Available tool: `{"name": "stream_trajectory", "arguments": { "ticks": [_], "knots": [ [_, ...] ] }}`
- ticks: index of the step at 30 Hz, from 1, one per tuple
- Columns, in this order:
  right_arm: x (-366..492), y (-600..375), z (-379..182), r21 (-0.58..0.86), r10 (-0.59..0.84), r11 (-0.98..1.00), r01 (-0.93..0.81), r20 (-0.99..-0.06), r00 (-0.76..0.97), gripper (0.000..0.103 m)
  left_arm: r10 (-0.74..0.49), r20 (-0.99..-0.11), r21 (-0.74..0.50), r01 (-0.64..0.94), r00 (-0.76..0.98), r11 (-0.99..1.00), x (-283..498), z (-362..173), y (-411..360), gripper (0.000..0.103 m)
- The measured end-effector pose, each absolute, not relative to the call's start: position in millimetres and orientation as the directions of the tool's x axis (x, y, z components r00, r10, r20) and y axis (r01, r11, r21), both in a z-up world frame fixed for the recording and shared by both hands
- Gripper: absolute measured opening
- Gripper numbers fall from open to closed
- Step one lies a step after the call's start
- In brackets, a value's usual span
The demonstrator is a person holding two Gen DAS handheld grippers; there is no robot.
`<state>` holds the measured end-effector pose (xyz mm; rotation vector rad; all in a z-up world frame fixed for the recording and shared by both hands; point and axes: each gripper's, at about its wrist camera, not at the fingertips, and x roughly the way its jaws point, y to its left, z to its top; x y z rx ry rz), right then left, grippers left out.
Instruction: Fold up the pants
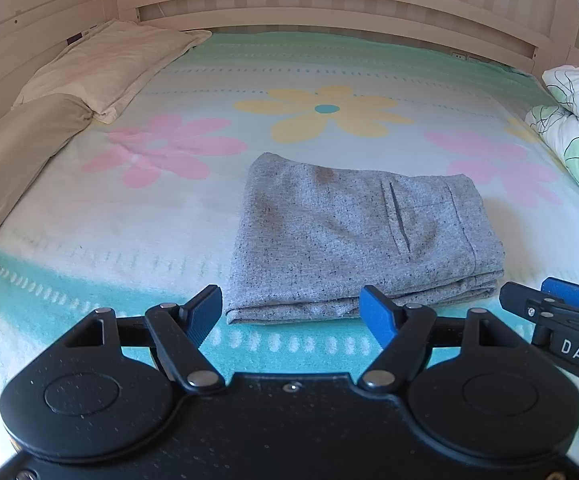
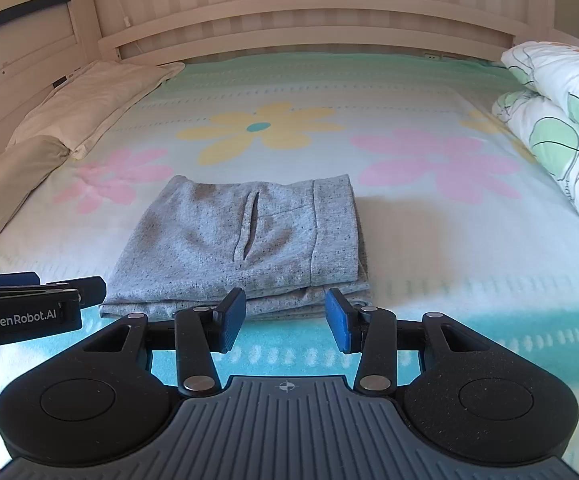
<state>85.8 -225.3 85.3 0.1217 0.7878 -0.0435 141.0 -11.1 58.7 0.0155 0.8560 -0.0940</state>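
Black hand-held gripper [image 1: 291, 312], blue ribbed pads [image 1: 377, 316], silver rivets.

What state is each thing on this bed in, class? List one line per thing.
Grey pants: folded into a compact stack, lying flat on the bedspread, held by nothing.
Left gripper: jaws open, empty, just short of the pants.
Right gripper: jaws open, empty, at the pants' near edge.
White pillow: lying flat.
Floral duvet: rolled up.

A bed [image 1: 89, 248] covered in a flower-print blanket carries grey pants [image 1: 353, 240], folded into a stack near its front edge. Two pillows [image 1: 105, 68] lie along its left side, and a rolled leaf-print duvet [image 1: 577, 140] lies along its right.
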Motion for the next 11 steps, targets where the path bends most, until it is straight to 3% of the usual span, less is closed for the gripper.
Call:
{"name": "stream_trajectory", "arguments": {
  "ticks": [11],
  "knots": [
    [86.2, -224.8, 83.9, 0.088, 0.004, 0.993, 0.083, -0.709, 0.705, 0.043, -0.07, -0.756, -0.021, 0.083, 0.651, 0.996, 140.7, 57.1, -11.7, 0.076]
  ]
}}
